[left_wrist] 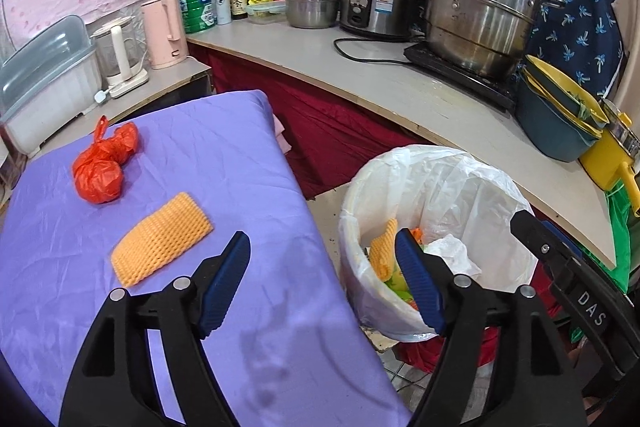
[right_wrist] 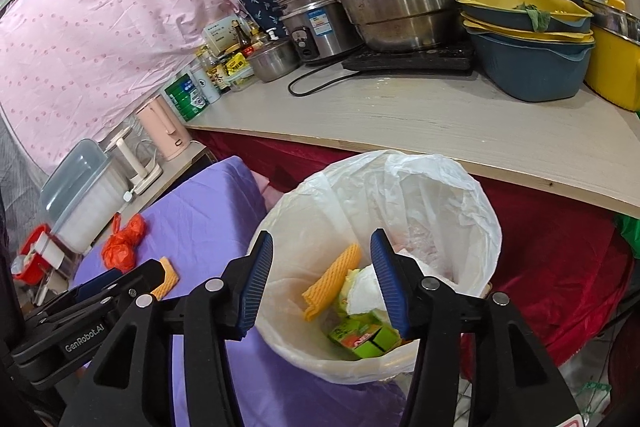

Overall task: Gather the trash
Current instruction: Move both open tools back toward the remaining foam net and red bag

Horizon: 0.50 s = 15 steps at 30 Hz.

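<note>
Orange foam net on purple cloth, ahead-left of open left claw.

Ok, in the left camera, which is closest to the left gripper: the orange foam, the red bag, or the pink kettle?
From the left gripper:
1. Orange foam, just ahead on the purple cloth.
2. Red bag, farther back on the cloth.
3. Pink kettle, off the cloth, on the counter.

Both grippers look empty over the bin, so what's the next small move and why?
Probably swing the open left gripper back to the orange foam net sleeve lying flat on the purple cloth: it's the nearer leftover piece, with the knotted red plastic bag behind it.
</note>
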{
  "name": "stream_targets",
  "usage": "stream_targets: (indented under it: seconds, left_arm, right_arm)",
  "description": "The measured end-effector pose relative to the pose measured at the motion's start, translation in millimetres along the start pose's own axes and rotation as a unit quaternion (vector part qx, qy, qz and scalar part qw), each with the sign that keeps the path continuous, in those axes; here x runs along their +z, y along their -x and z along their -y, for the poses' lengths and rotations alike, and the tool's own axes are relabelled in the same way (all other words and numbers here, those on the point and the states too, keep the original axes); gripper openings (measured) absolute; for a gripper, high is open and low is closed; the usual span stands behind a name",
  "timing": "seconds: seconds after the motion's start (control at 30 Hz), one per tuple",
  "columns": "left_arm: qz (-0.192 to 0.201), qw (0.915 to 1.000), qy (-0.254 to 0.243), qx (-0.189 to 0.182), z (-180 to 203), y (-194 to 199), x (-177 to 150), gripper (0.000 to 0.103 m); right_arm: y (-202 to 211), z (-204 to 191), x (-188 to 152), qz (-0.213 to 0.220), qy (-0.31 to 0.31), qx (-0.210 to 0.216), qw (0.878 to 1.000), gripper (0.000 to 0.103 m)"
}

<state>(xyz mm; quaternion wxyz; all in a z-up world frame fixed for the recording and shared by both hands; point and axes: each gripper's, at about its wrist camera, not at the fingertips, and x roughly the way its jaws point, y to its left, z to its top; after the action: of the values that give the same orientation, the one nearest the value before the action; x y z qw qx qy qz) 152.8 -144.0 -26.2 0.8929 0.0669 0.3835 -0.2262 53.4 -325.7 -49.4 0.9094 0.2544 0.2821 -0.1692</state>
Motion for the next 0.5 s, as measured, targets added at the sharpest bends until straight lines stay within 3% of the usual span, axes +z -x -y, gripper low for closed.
stream_targets:
  seconds: [0.5]
  left_arm:
    - [0.011, 0.9987, 0.041, 0.027, -65.0, 28.8, -7.6, 0.074]
  right_arm:
    - [7.6, -67.6, -16.5, -0.009, 0.042, 0.030, 0.999, 0.053]
